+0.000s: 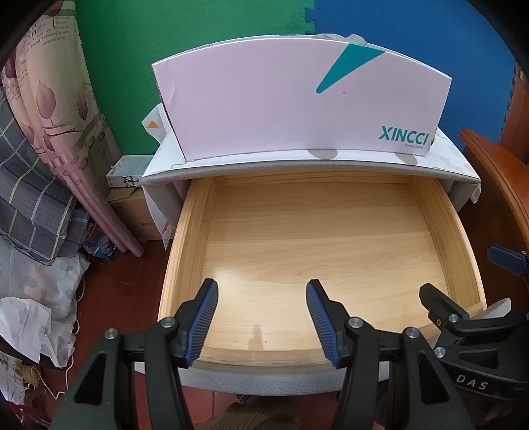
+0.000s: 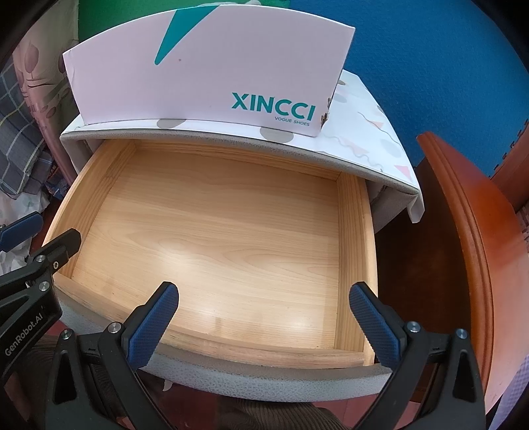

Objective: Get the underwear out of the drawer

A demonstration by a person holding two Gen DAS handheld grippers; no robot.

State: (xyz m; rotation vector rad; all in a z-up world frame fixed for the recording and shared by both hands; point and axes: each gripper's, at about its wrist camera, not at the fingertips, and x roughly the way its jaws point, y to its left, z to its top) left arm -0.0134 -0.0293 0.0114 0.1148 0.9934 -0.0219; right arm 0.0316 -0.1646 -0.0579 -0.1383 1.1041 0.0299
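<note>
The drawer [image 1: 317,231] stands pulled out of a small nightstand [image 1: 330,162], its pale wooden floor bare in both views; underwear cannot be made out inside it or anywhere else in either view.

Going left to right in the left wrist view: floral and checked bedding [image 1: 36,158] is heaped on the left, with a cardboard box [image 1: 132,211] on the floor beside the nightstand; a green foam mat [image 1: 198,23] and a blue foam mat [image 1: 413,29] back the scene; a white XINCCI shoe box [image 1: 297,99] sits on the nightstand top, directly above the drawer's rear edge; a red-brown wooden furniture edge [image 1: 496,172] curves down the right side.

The left tongs [image 1: 262,317] hang over the drawer's front rim, jaws parted with nothing between the blue pads; the right tongs [image 2: 264,322] are over the front rim too, jaws spread wide and gripping nothing; each set shows at the edge of the other's view, side by side and apart.
</note>
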